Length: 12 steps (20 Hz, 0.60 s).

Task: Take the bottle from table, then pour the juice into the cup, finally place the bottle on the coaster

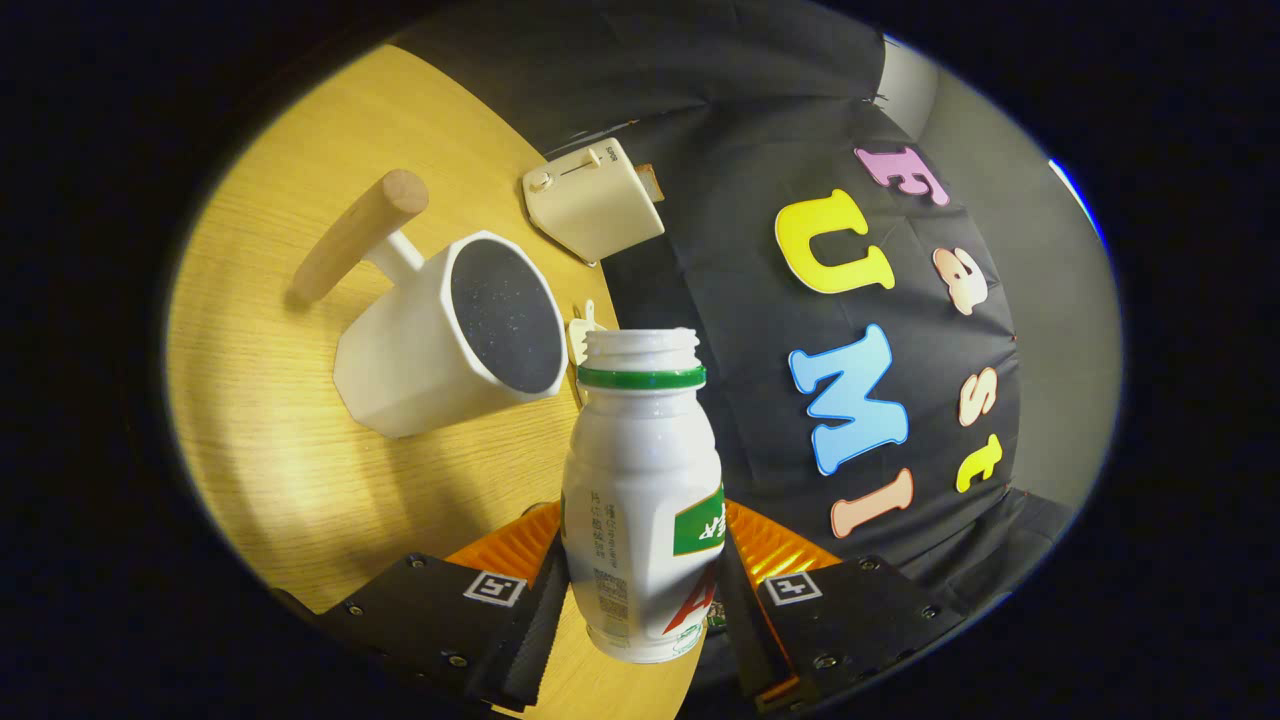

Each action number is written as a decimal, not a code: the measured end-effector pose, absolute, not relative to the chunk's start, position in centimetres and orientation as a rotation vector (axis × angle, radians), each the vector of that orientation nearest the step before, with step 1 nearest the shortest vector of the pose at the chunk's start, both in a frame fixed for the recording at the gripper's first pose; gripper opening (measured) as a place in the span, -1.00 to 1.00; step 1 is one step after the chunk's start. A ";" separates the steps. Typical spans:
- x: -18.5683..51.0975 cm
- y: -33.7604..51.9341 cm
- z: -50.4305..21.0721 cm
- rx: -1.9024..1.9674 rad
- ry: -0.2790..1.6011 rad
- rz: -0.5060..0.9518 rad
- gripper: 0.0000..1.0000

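Note:
A small white bottle with a green neck ring and no cap sits between my fingers, and my gripper is shut on its lower body. The view is rolled, so the bottle is tipped, and its open mouth points past the rim of the cup. That cup, a white faceted mug with a dark inside and a wooden handle, stands on the wooden table just ahead of the fingers and to their left. No juice can be seen leaving the bottle.
A cream toaster stands on the table beyond the mug, near the black cloth wall. A small pale object peeks out between the mug and the bottle's neck. The table edge runs right behind the bottle.

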<state>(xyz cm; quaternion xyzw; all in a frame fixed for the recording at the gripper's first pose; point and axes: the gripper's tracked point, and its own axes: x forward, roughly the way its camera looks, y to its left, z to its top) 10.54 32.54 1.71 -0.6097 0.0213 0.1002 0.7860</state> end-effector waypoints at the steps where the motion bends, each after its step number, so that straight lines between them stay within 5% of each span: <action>1: 10.7 32.6 1.7 -1.330 0.042 0.212 0.43; 12: 11.1 32.7 2.4 -1.476 0.022 0.180 0.43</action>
